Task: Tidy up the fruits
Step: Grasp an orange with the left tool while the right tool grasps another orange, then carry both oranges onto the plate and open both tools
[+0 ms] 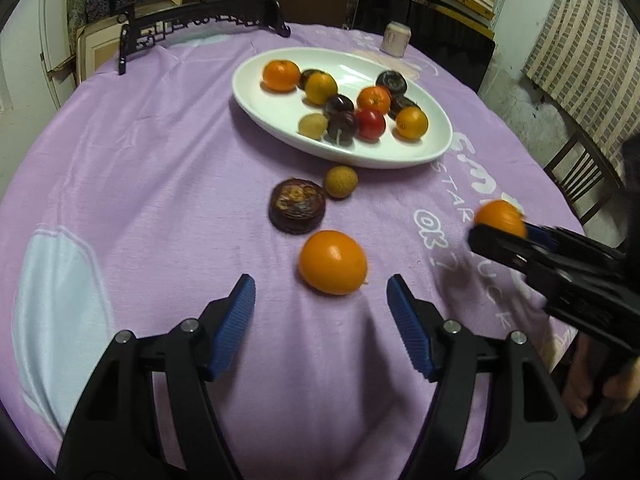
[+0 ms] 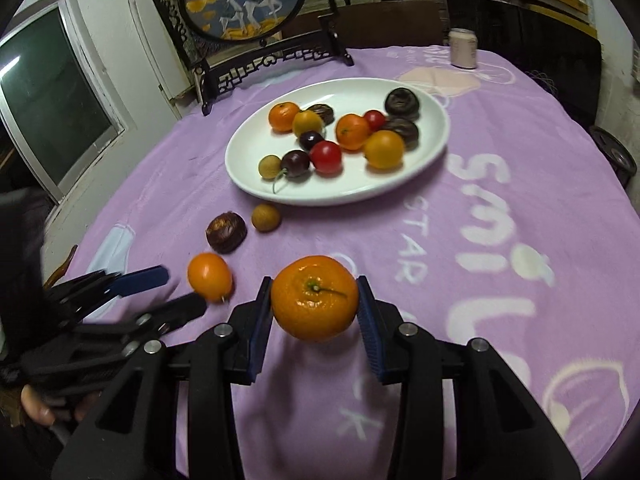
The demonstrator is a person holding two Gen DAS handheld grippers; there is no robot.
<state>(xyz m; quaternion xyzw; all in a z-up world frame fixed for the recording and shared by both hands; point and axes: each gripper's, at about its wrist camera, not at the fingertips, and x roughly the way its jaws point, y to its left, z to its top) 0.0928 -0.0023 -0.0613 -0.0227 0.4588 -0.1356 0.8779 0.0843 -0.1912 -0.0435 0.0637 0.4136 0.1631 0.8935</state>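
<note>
The surface [image 1: 140,184] ahead of both my tongs is draped in a purple cloth with pale lettering; its near edge is cut off by the tong frames in both views, and the lettering is partly hidden behind my right tongs in the left wrist view.

Well beyond both tongs sits the white oval plate [image 2: 436,120] holding a heap of fruit: oranges, red and dark round ones, a pale one, some dark wrinkled ones. Several overlap, so I cannot count them surely.

My left tongs [image 1: 320,300] stand open with nothing between the blue pads; in the right wrist view they show only as a blurred dark shape at the left edge. My right tongs [image 2: 316,312] are clamped on a mandarin [image 2: 316,300], pads pressing its two sides, stem facing the camera. From the left wrist view that fruit is smeared by blur and half hidden behind the tong tips.

Just ahead of the open left tongs, apart from the pads, lies a loose orange [image 1: 333,262] on the cloth. Beyond it sits a dark wrinkled fruit [image 1: 297,211], and just beside that, nearer the plate, a small tan fruit [image 1: 340,182]; what kinds these are I cannot tell.

A hand [image 1: 592,384] shows blurred at the right margin, mostly cut off.
</note>
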